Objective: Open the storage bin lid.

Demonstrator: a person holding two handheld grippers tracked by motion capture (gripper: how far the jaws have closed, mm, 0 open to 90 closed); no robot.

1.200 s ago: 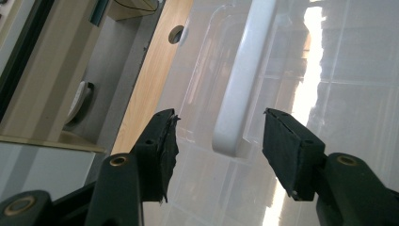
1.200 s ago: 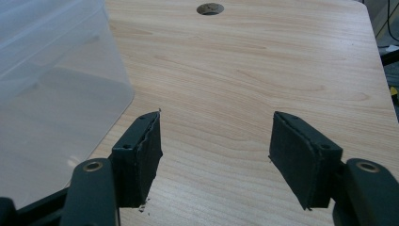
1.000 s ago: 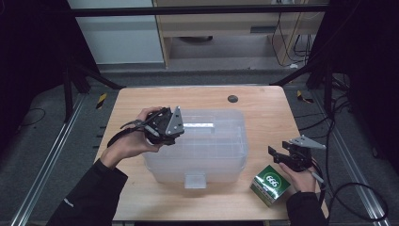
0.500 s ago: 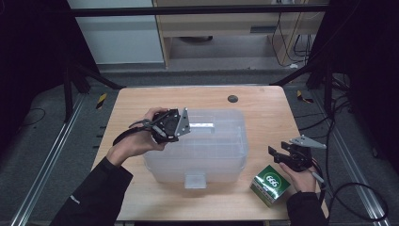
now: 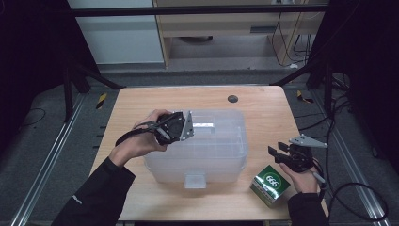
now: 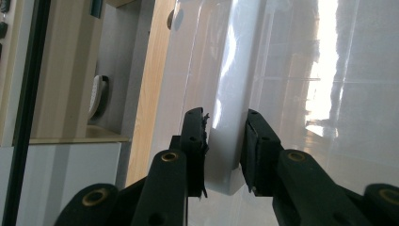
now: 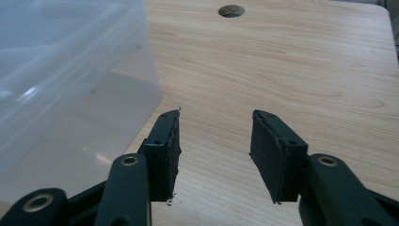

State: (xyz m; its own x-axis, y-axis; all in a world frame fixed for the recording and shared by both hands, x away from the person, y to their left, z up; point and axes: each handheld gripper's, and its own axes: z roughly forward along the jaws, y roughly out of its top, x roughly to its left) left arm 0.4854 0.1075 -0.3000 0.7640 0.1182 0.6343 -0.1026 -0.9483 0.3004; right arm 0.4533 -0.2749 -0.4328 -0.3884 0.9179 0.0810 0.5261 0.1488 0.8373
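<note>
The clear plastic bin (image 5: 207, 146) is sitting lid-on near the middle of the wooden table (image 5: 141, 101); all positions below are given relative to it.

The left gripper view is showing what the high view is hiding behind the hand: the two black jaws of the left gripper (image 6: 226, 141) are standing on either side of a raised white lid handle (image 6: 228, 117), close against it – whether they are actually pressing it cannot be told. In the high view, the left gripper (image 5: 176, 127) is lying over the bin's left top edge.

The high view is also showing a green box (image 5: 272, 182) marked 666 just off the bin's front right corner, with the right gripper (image 5: 277, 153) hanging just above it. The right gripper view is showing the right gripper (image 7: 214, 146) with jaws apart and nothing between them, the bin's translucent wall (image 7: 70, 70) to one side and a round table hole (image 7: 231, 11) beyond.

The bin is frosted, rectangular and has a front latch tab (image 5: 194, 179).

Compared with one second ago, the left gripper has moved further in over the lid – the right gripper has stayed where it was.
</note>
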